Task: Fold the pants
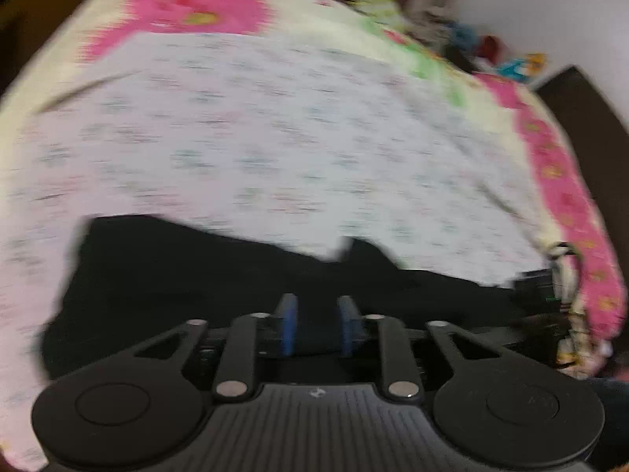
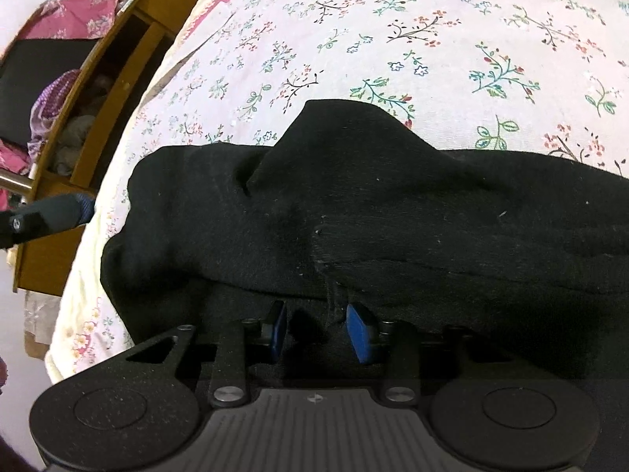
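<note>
Black pants (image 2: pixel 354 212) lie bunched on a floral bed sheet (image 2: pixel 393 39), with a fold raised in the middle. My right gripper (image 2: pixel 320 334) is open, its blue pads on either side of a hanging edge of the pants near me. In the blurred left wrist view the pants (image 1: pixel 196 283) fill the lower middle. My left gripper (image 1: pixel 316 324) is open over the black cloth, nothing between its pads. The left gripper's finger also shows at the left edge of the right wrist view (image 2: pixel 59 212), beyond the bed's side.
A wooden shelf unit (image 2: pixel 98 110) with clothes stands beside the bed at the left. A pink and cream bedspread (image 1: pixel 570 181) borders the sheet. Clutter (image 1: pixel 491 51) lies at the bed's far end, and cables (image 1: pixel 562 275) at its right edge.
</note>
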